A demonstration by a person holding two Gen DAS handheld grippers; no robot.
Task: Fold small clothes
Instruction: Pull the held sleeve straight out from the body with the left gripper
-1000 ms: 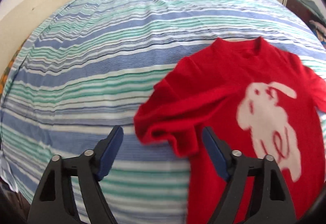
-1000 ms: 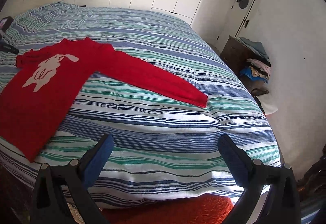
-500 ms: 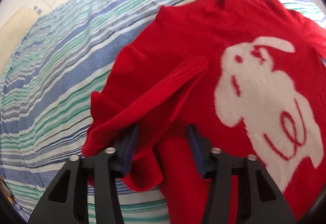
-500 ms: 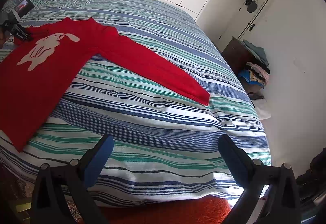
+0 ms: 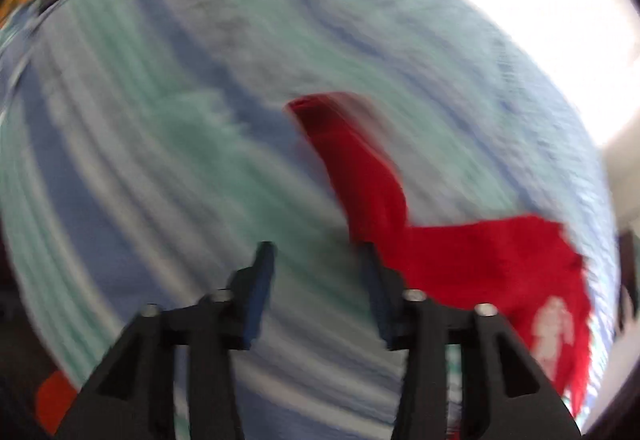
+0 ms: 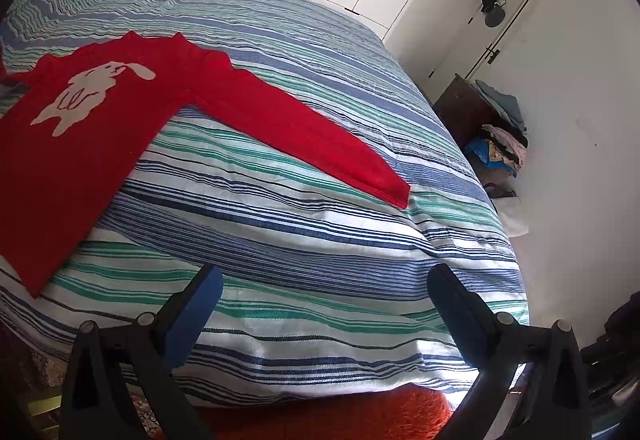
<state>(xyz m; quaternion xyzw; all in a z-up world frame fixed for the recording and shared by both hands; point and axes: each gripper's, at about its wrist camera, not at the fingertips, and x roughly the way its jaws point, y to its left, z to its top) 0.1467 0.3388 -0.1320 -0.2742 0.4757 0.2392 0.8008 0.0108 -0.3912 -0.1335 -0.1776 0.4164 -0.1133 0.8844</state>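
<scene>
A small red long-sleeved top with a white animal print lies flat on the striped bed. Its right sleeve stretches out toward the bed's right edge. My right gripper is open and empty, above the bed's near edge, well short of the top. The left wrist view is blurred by motion. There my left gripper is open and empty. The top's left sleeve lies stretched out just ahead of its right finger, with the body of the top to the right.
The bed has a blue, green and white striped cover. A dark bedside cabinet with piled clothes stands at the right by a white door. White cupboards line the far wall. An orange rug lies below the bed's near edge.
My left gripper closed around the bunched left sleeve, swung it out to the left, and now stands open with the sleeve laid out straight. The right gripper barely moved.
</scene>
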